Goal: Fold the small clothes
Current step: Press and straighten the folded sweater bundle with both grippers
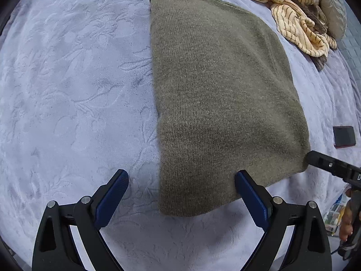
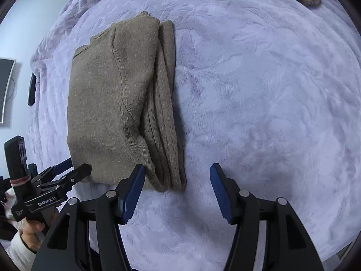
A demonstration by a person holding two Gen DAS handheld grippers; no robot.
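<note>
An olive-brown knit sweater (image 1: 221, 94) lies folded into a long rectangle on the lavender blanket (image 1: 74, 90). My left gripper (image 1: 181, 176) stands open over the sweater's near left corner, and the cloth reaches between its blue pads without being pinched. In the right wrist view the sweater (image 2: 108, 103) shows its stacked folded edges along the right side. My right gripper (image 2: 178, 169) is open around the near right corner, with its pads off the cloth. The left gripper (image 2: 76, 166) shows at the lower left, held by a hand (image 2: 31, 228).
A heap of cream striped clothes (image 1: 295, 15) lies at the far right of the bed. A dark phone (image 1: 344, 136) rests on the blanket right of the sweater. A wall screen (image 2: 5, 90) hangs beyond the bed's left edge.
</note>
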